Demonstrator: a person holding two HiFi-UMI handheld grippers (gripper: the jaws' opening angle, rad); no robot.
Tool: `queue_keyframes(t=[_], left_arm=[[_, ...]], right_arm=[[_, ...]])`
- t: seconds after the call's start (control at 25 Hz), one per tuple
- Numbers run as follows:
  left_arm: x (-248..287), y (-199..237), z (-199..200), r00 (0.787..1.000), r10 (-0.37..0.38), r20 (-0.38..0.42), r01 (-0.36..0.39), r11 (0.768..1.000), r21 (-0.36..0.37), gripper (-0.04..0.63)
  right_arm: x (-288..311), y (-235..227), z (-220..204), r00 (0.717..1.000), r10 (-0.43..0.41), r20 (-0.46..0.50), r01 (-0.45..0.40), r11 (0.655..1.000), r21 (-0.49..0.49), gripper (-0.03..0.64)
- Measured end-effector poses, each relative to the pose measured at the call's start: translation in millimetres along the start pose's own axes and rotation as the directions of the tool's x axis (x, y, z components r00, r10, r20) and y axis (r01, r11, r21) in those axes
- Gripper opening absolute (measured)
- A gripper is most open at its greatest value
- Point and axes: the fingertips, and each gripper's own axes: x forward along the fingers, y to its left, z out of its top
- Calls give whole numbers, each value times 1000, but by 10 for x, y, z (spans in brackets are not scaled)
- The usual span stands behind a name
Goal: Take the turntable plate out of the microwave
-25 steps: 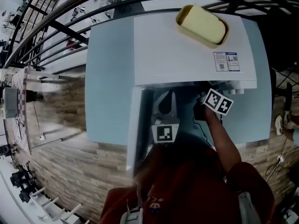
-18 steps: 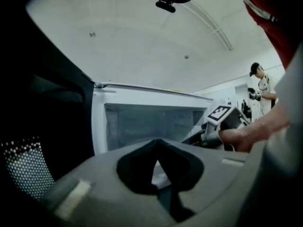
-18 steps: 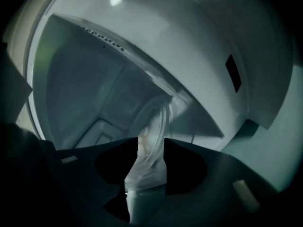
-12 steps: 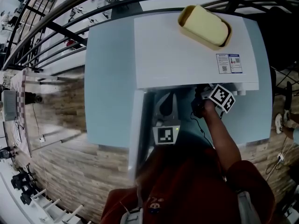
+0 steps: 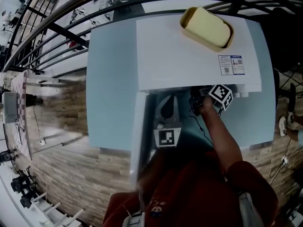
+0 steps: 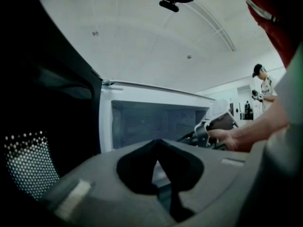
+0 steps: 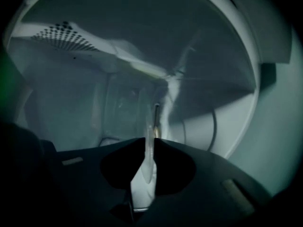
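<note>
1 microwave [image 5: 189, 51], blue table [image 5: 109, 89], wood floor [image 5: 66, 169]; L gripper [image 6: 158, 148] clamped, R gripper [image 7: 150, 143] closing round plate [image 7: 144, 183].

1 microwave [image 5: 189, 56], 1 turntable plate [image 7: 147, 151], 2 grippers [image 5: 167, 109] [image 5: 194, 101]

The turntable plate [image 7: 148, 148] is made of clear glass. Only its thin edge is seen, inside the microwave [image 5: 189, 56]. The microwave is white outside and grey inside. Its door [image 5: 137, 131] is swung wide open, over on the left side.
</note>
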Motion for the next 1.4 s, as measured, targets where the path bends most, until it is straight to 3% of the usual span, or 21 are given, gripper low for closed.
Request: queue_keyframes(t=[0.04,0.52,1.04,1.4], left_arm=[[-7,6,3,1000,2,1,-2,1000,0,0],[-40,-30,21,1000,-2,-6,2,1000,-3,0],[-138,-168,-13,999,0,-32,0,1000,-8,0],[-339,-409,-35,998,32,-46,-33,999,-27,2]], right_arm=[[16,-39,11,1000,-4,8,4,1000,15,41],[-96,65,-4,999,41,30,-41,999,-18,26],[-598,-176,-226,997,76,14,-77,989,125,23],[-1141,-384,-213,995,95,9,-95,985,146,21]])
